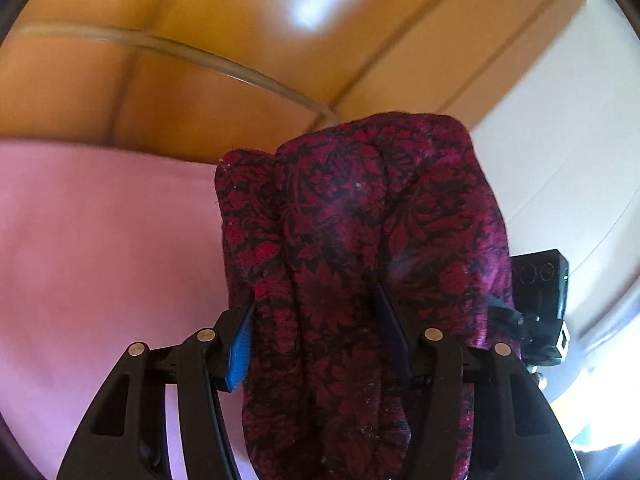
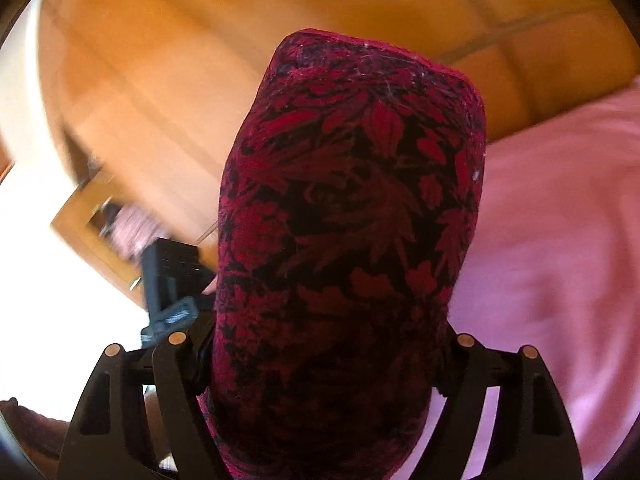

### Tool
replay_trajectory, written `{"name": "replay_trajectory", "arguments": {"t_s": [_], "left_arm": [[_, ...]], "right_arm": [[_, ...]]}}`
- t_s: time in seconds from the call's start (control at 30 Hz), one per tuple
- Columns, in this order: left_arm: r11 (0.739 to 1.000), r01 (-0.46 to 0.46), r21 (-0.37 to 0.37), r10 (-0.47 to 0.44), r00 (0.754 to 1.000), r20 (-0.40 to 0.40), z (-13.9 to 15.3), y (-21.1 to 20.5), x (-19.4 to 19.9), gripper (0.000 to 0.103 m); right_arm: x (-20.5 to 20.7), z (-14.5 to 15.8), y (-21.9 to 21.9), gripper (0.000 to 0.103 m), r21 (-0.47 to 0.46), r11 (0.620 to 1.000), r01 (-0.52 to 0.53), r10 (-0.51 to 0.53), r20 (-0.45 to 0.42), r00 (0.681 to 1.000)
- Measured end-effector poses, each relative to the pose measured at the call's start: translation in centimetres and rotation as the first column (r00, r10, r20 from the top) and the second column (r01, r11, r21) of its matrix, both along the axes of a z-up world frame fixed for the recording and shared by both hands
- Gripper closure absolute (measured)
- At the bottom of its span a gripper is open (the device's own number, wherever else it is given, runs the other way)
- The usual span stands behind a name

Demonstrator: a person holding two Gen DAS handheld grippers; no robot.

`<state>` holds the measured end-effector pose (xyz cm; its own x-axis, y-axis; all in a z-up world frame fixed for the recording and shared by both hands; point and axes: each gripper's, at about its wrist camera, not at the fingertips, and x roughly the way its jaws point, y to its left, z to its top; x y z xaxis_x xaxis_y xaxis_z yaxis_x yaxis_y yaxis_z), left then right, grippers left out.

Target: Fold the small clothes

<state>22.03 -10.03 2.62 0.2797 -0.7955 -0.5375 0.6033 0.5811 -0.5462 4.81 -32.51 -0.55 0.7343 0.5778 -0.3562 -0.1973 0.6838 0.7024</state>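
Observation:
A dark garment with a red and magenta flower print (image 1: 352, 240) fills the middle of the left wrist view and drapes over my left gripper (image 1: 316, 320). The jaws stand apart with bunched cloth between them, and the blue pad (image 1: 240, 352) shows on the left finger. In the right wrist view the same garment (image 2: 352, 220) covers my right gripper (image 2: 332, 344) and hides both fingertips. The other gripper shows at the right edge of the left wrist view (image 1: 540, 304) and at the left of the right wrist view (image 2: 172, 280). Both views are tilted upward and blurred.
A pink sheet (image 1: 100, 260) lies below and shows at the right of the right wrist view (image 2: 552, 240). Orange-brown wooden panelling (image 1: 180, 60) fills the background. A white wall (image 1: 560, 140) stands beside it.

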Motion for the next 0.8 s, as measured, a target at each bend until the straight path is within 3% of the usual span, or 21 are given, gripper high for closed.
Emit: {"name": "replay_trajectory", "arguments": {"t_s": [0.1, 0.17, 0.23, 0.33, 0.43, 0.5, 0.57, 0.63, 0.7, 0.8], "left_arm": [[0.974, 0.049, 0.222, -0.062, 0.997, 0.053, -1.0, -7.5, 0.8, 0.051], [0.923, 0.046, 0.383, -0.089, 0.991, 0.095, -3.2, -11.4, 0.3, 0.051], [0.921, 0.022, 0.389, -0.081, 0.988, 0.135, -3.7, -12.3, -0.6, 0.050], [0.930, -0.033, 0.367, -0.022, 0.989, 0.144, -3.3, -11.8, -1.9, 0.050], [0.916, -0.096, 0.388, 0.004, 0.973, 0.232, -2.8, -10.9, -4.3, 0.051], [0.907, -0.132, 0.401, 0.020, 0.962, 0.272, -2.4, -10.7, -5.1, 0.051], [0.900, -0.164, 0.404, 0.042, 0.955, 0.294, -1.7, -9.4, -5.2, 0.052], [0.884, -0.192, 0.426, 0.053, 0.947, 0.316, -1.6, -9.7, -5.3, 0.052], [0.860, -0.224, 0.458, 0.064, 0.939, 0.339, -1.8, -10.2, -4.8, 0.051], [0.837, -0.253, 0.486, 0.081, 0.934, 0.347, -2.5, -10.2, -4.2, 0.051]], "right_arm": [[-0.6, -3.2, -5.0, 0.026, -0.011, 0.992, 0.126, -0.127, -0.085, 0.988], [-0.9, -5.9, -6.7, 0.025, -0.032, 0.984, 0.173, -0.176, -0.163, 0.971], [-1.6, -8.6, -7.7, 0.023, -0.011, 0.978, 0.207, -0.205, -0.208, 0.956], [-3.0, -8.9, -7.9, 0.013, -0.012, 0.966, 0.259, -0.257, -0.196, 0.946], [-4.2, -6.3, -7.1, 0.011, -0.168, 0.939, 0.301, -0.328, -0.169, 0.929], [-5.4, -3.8, -6.5, 0.018, -0.293, 0.887, 0.357, -0.401, -0.103, 0.910], [-6.2, -0.9, -5.2, 0.029, -0.357, 0.848, 0.392, -0.430, -0.031, 0.902], [-6.4, 0.5, -4.5, 0.041, -0.385, 0.837, 0.389, -0.421, 0.003, 0.907], [-4.9, 1.3, -2.9, 0.049, -0.422, 0.833, 0.358, -0.397, -0.006, 0.918], [0.2, 0.0, -1.8, 0.051, -0.524, 0.801, 0.289, -0.383, -0.078, 0.920]]}}
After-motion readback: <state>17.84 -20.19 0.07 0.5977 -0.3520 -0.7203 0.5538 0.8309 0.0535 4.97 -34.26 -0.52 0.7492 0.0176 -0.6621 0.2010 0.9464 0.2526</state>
